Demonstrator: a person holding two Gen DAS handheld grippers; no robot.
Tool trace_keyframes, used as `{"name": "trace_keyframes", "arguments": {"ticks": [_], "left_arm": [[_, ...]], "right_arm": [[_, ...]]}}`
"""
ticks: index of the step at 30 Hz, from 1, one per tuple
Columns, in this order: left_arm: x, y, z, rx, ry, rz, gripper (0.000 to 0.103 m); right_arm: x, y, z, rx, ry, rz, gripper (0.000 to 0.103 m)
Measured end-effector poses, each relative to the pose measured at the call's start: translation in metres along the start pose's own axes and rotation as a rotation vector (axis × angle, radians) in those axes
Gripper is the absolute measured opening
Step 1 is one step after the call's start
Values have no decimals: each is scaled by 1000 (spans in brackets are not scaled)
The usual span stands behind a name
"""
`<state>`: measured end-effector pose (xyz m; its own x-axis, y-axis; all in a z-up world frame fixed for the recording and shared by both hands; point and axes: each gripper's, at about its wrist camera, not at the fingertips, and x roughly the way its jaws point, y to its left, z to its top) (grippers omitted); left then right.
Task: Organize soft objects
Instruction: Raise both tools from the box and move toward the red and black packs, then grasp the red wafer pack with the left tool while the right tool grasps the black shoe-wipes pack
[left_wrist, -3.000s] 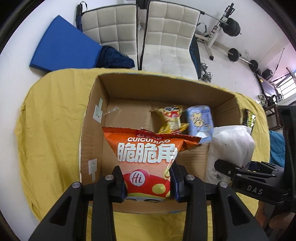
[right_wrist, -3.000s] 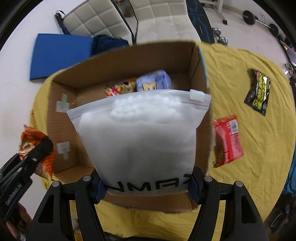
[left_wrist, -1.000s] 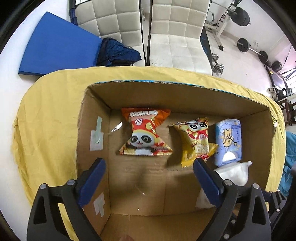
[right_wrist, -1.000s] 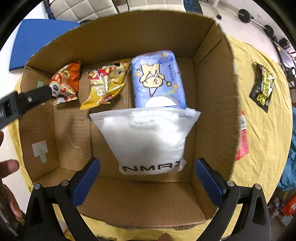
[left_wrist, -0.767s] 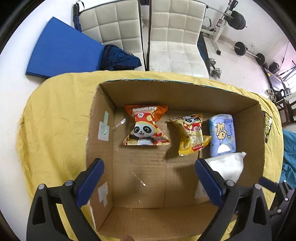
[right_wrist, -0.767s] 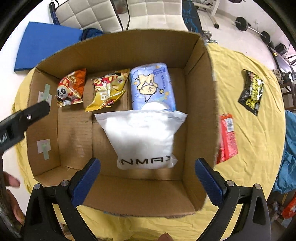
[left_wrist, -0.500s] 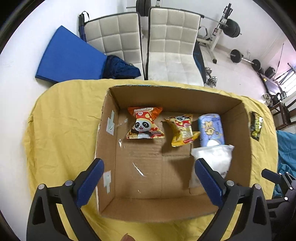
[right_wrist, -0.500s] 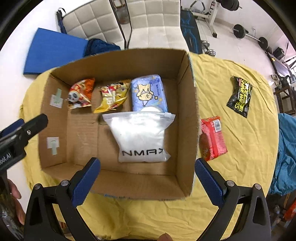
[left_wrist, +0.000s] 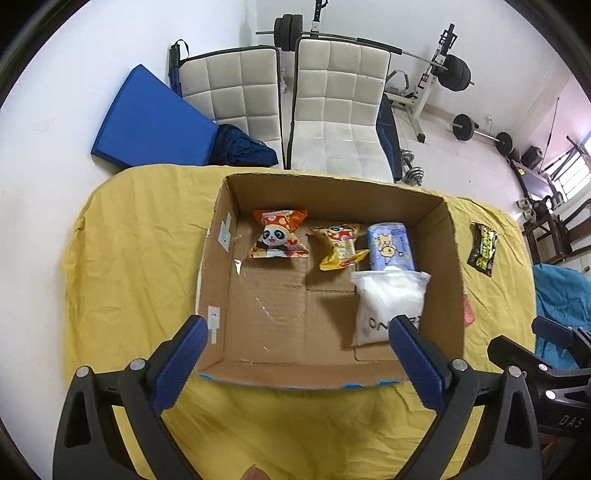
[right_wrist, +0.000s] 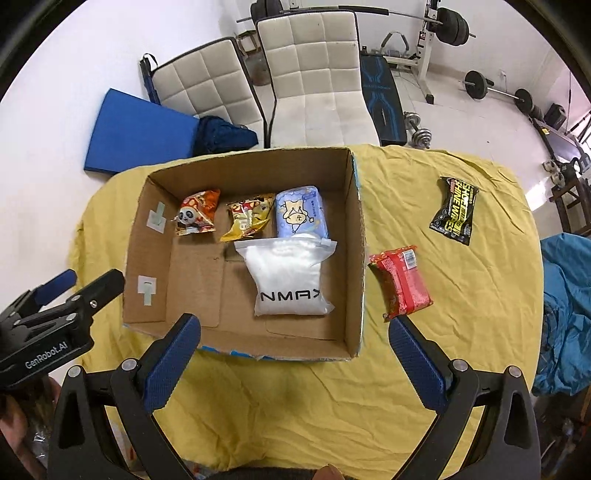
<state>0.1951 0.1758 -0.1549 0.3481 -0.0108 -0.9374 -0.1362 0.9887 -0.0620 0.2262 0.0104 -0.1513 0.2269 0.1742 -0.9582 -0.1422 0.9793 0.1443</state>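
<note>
An open cardboard box (right_wrist: 356, 258) (left_wrist: 214, 240) stands on a yellow cloth. Inside lie an orange panda snack bag (left_wrist: 277, 236) (right_wrist: 195, 216), a yellow snack bag (left_wrist: 338, 245) (right_wrist: 245, 218), a blue tissue pack (left_wrist: 389, 245) (right_wrist: 299, 210) and a white zip bag (left_wrist: 388, 301) (right_wrist: 290, 280). A red packet (right_wrist: 400, 282) and a black packet (right_wrist: 454, 210) (left_wrist: 482, 249) lie on the cloth right of the box. My left gripper (left_wrist: 295, 336) and right gripper (right_wrist: 293, 336) are open and empty, held above the box's near edge.
The yellow cloth (right_wrist: 461, 295) covers a round table. Two white chairs (left_wrist: 332, 110), a blue mat (left_wrist: 151, 118) and weight equipment (left_wrist: 443, 70) stand on the floor behind. A teal cloth (right_wrist: 565, 314) lies at the right.
Both grippers let go of their bags in the box, opened and drew back and up. The orange bag and the white zip bag now lie in the box.
</note>
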Motion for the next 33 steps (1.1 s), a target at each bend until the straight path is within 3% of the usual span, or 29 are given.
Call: {"name": "trace_keyframes", "arguments": {"ticks": [8, 17, 22, 26, 33], "left_arm": [[-13, -38, 0, 13, -7, -20, 101], [10, -155, 6, 119, 52, -98, 101], [48, -237, 2, 162, 141, -128, 100], [98, -294, -9, 192, 280, -154, 100], [180, -331, -14, 136, 396, -33, 99]], "right_arm": [[-14, -48, -8, 55, -10, 19, 103], [-22, -186, -20, 263, -12, -50, 103], [-19, -262, -27, 365, -12, -97, 103], [-13, -312, -32, 409, -2, -134, 103], [10, -383, -33, 418, 40, -153, 103]]}}
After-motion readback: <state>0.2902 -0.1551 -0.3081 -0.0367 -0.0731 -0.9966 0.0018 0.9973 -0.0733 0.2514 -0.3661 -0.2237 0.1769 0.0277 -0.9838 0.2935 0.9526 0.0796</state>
